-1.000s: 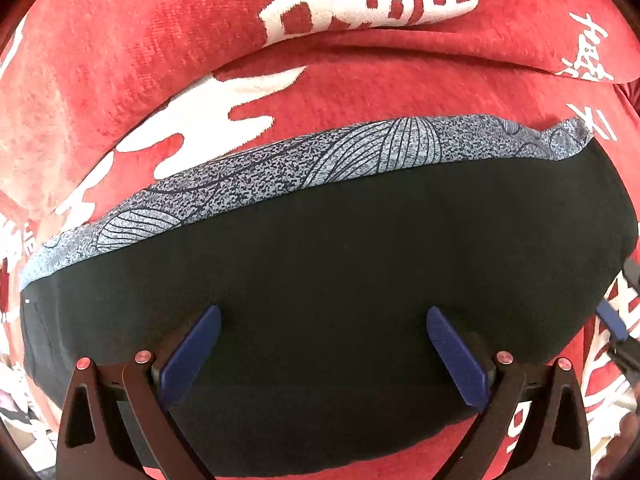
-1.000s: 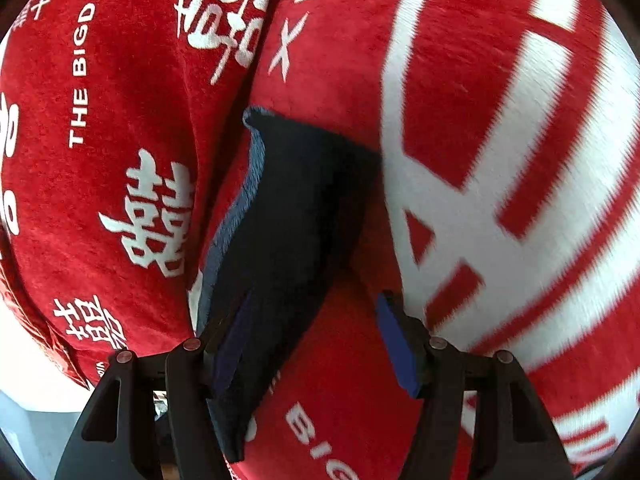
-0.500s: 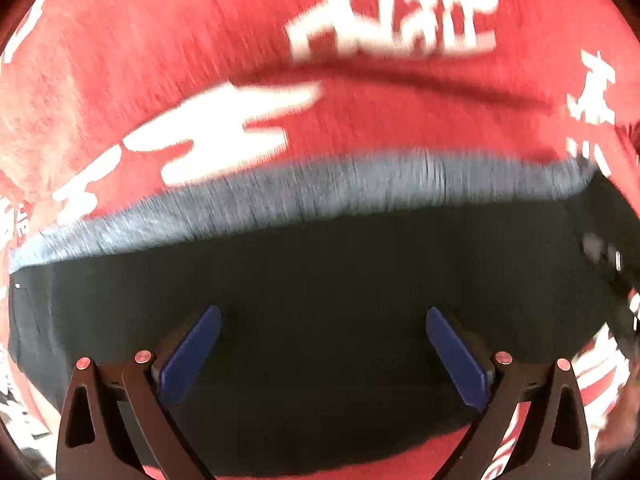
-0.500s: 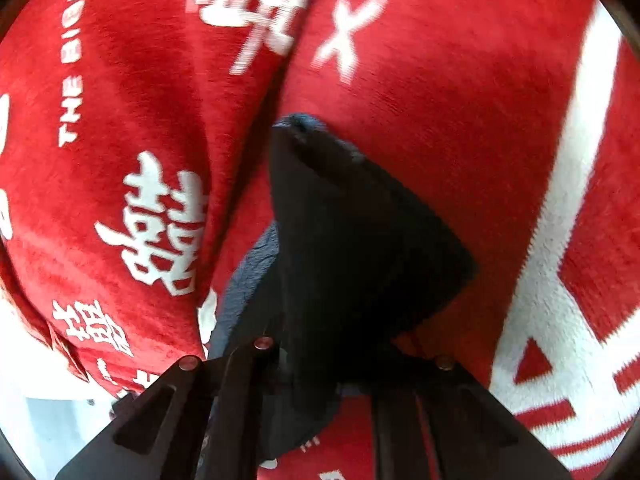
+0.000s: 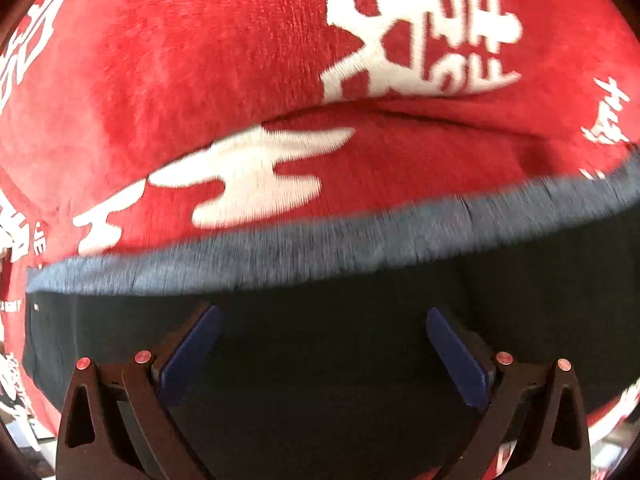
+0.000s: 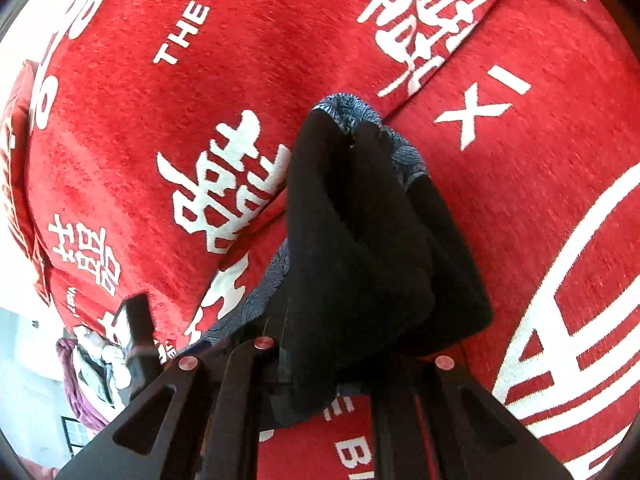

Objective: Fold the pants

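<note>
The pants (image 5: 320, 360), black with a grey patterned waistband (image 5: 280, 256), are seen lying on a red blanket (image 5: 200, 80) printed with large white characters. In the left wrist view, the waistband is shown as a blurred grey strip along the far edge of the black cloth, with the blanket beyond it. The left gripper (image 5: 322, 344) is held over the black cloth with its jaws spread wide apart; nothing is caught between its blue pads (image 5: 192, 348), and whether they touch the cloth cannot be told.

In the right wrist view, a bunched fold of the pants (image 6: 360, 240) is seen clamped in the right gripper (image 6: 344, 364), whose jaws are drawn together on the black cloth. The cloth is gathered into a peak pointing away from the gripper, with a bit of the grey waistband (image 6: 348, 112) showing at its far tip and along its right side. The red blanket (image 6: 520, 200) surrounds the pants on all sides. To the left of the pants, past the blanket's edge, a dark upright object (image 6: 136, 332) and some pale clutter can be made out, too small to identify.
</note>
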The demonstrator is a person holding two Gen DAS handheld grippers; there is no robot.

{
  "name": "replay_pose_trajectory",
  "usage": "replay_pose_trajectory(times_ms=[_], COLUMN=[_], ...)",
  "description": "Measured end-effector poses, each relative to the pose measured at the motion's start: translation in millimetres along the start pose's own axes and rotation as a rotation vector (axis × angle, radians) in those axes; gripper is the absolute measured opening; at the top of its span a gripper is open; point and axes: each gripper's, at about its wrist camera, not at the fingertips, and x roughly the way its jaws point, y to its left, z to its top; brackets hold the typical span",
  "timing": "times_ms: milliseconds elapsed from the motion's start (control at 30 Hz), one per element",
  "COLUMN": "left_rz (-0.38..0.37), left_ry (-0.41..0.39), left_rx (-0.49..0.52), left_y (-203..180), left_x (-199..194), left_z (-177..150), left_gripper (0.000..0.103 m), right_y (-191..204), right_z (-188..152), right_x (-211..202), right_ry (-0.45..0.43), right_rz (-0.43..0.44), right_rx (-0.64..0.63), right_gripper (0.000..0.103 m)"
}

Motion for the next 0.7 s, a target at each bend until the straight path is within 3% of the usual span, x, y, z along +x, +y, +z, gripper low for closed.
replay_pose_trajectory(times_ms=[133,200,300,400,433,533,633,700], left_rz=[0.006,-0.003,0.017,-0.051,-0.083,-0.072,-0.001,0.062], left_ry=[0.043,0.01,-0.029,0.035,0.061,-0.01,-0.064,-0.054], left_rx=[0.044,0.014,0.08,0.095,0.067,-0.016,-0.099,-0.157], left_y=[-7.8,-8.8,-11.2,-0.3,14.9,66.0,135.5,182.6], left_x=[9.4,12.4,8.1,8.3,5.0,-17.4,-34.5,-34.4], left_z=[-38.9,-48.0,-55.3,-50.2,-49.2,-53.8,-63.9,-70.1], left_gripper=[0.103,0.103,0.103,0.103,0.103,0.103,0.103,0.103], right_y=[11.5,23.9,51.9,88.3,97.9,141.0,185.5,209.9], right_z=[-0.4,-2.2,-9.6,-21.2,-24.0,-39.0,-68.1,-96.3], right_x=[-2.3,-4.1,-4.9,-4.8,-3.7,5.6,30.4,61.2], right_ry=[0.001,0.008,0.015,0.006,0.005,0.021,0.058,0.102], right_rz=[-0.021,-0.039,-0.075,-0.11,-0.117,-0.15,-0.189,-0.214], right_rx=[-0.019,-0.047,-0.128,-0.223,-0.243,-0.344,-0.487,-0.584], right_gripper=[0.013,0.013,0.013,0.013,0.013,0.013,0.017,0.021])
